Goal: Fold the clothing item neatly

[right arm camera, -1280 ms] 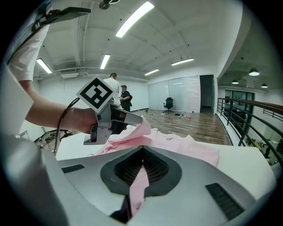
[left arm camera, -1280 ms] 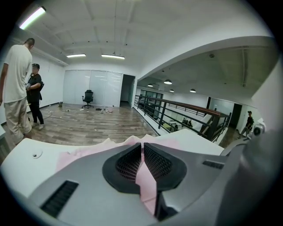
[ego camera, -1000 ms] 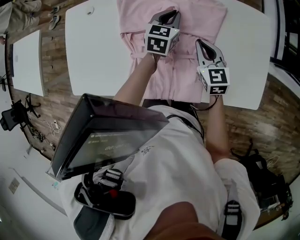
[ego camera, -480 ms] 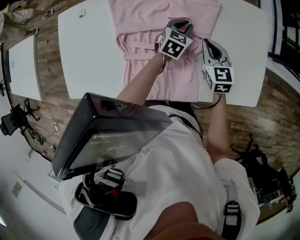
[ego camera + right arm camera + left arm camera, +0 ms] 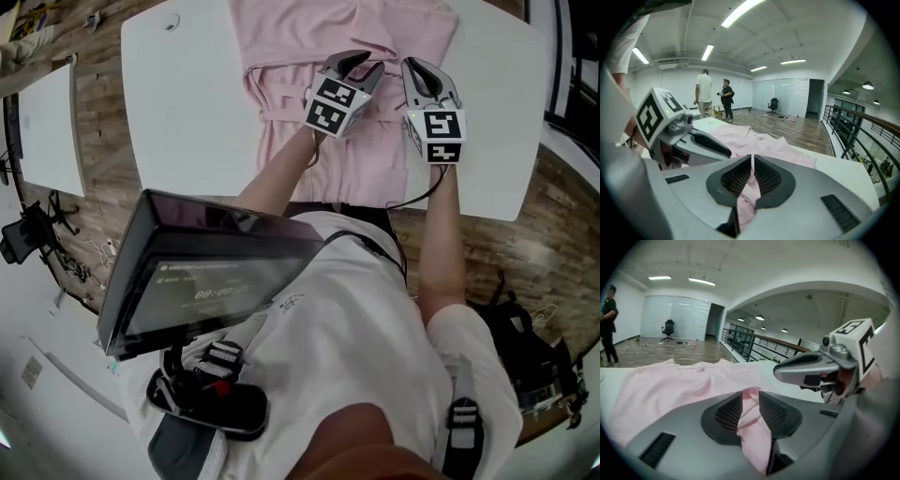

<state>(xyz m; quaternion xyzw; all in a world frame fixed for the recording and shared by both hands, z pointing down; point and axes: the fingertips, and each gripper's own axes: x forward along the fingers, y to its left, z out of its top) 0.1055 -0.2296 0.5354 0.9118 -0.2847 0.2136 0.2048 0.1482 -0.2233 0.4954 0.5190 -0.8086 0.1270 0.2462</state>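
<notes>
Two grippers are on the pink shirt (image 5: 309, 37), just beside each other over its right-hand half.

Shirt lies spread on the white surface (image 5: 187, 112). Collar is toward the far edge, hem at the near edge by the person's body, and a folded band runs across the middle.

Left gripper (image 5: 364, 64): jaws have just been opening. In its own view the pads stand apart with a ridge of pink fabric between them, bunched up and running back into the throat. I read it as released, cloth sitting loose in the gap.

Right gripper (image 5: 419, 70): jaws closed on the shirt. Its own view shows the pads nearly together with a thin fold of pink fabric pinched between them and hanging out below.

Both point away from the person and tilt down at the cloth. Each one shows in the other's view, close alongside.

Around it: a second white table (image 5: 52, 122) sits off to the left on the wood floor (image 5: 108, 187). A dark screen (image 5: 206, 272) is mounted at the person's chest. In the background, the right gripper view has two people (image 5: 704, 91) standing and an office chair (image 5: 774, 104). A railing (image 5: 862, 136) runs along the right.
</notes>
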